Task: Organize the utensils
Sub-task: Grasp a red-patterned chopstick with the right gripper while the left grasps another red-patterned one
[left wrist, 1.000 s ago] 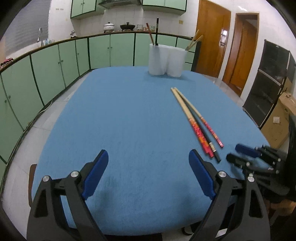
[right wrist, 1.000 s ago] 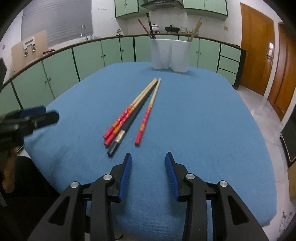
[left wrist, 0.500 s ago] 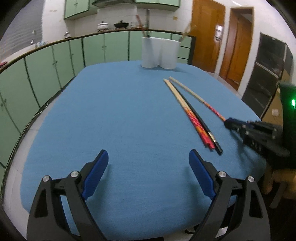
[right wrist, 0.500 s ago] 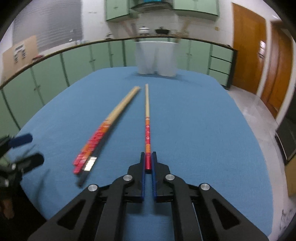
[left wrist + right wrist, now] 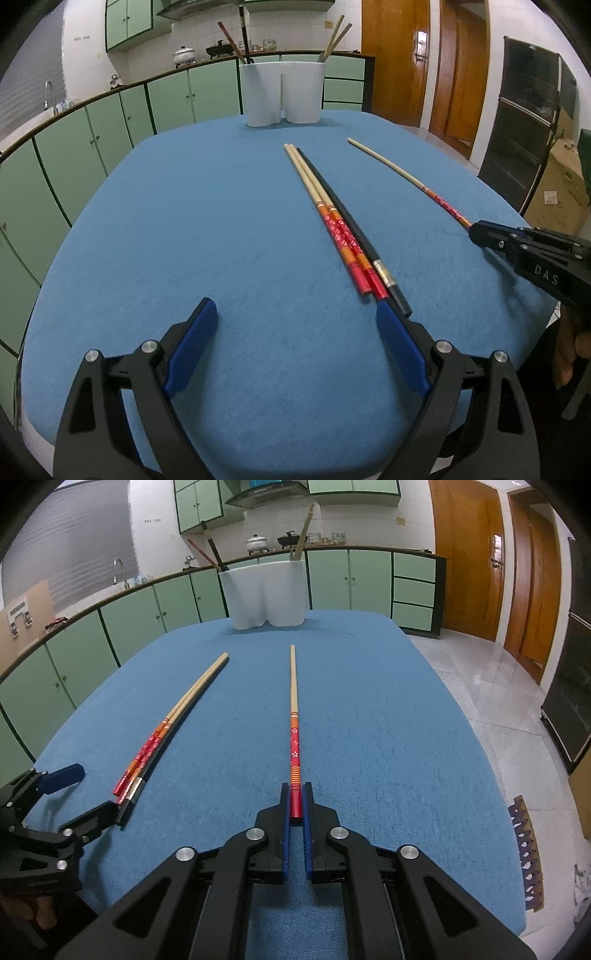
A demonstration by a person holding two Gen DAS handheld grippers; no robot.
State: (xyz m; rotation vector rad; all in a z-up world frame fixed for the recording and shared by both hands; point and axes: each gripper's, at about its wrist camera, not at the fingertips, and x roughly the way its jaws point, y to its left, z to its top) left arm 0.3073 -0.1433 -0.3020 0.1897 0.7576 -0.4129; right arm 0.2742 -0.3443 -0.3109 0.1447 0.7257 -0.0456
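My right gripper [image 5: 294,794] is shut on the red end of a red-and-bamboo chopstick [image 5: 294,716], which points toward the white two-part utensil holder [image 5: 267,592]. This chopstick [image 5: 410,177] and the right gripper [image 5: 476,230] also show in the left wrist view. A bundle of two red-and-bamboo chopsticks and one black chopstick [image 5: 340,225] lies on the blue table [image 5: 184,229]; it also shows in the right wrist view [image 5: 166,727]. My left gripper [image 5: 295,325] is open and empty, its right finger by the bundle's near end. The holder [image 5: 282,92] has several chopsticks in it.
Green kitchen cabinets [image 5: 92,147] curve round the far left side. Wooden doors [image 5: 469,554] and a dark appliance [image 5: 528,122] stand to the right. A cardboard box [image 5: 561,184] sits on the floor beyond the table's right edge.
My right gripper shut on one chopstick and drew it away to the right of the bundle. My left gripper moved closer to the bundle and stayed open.
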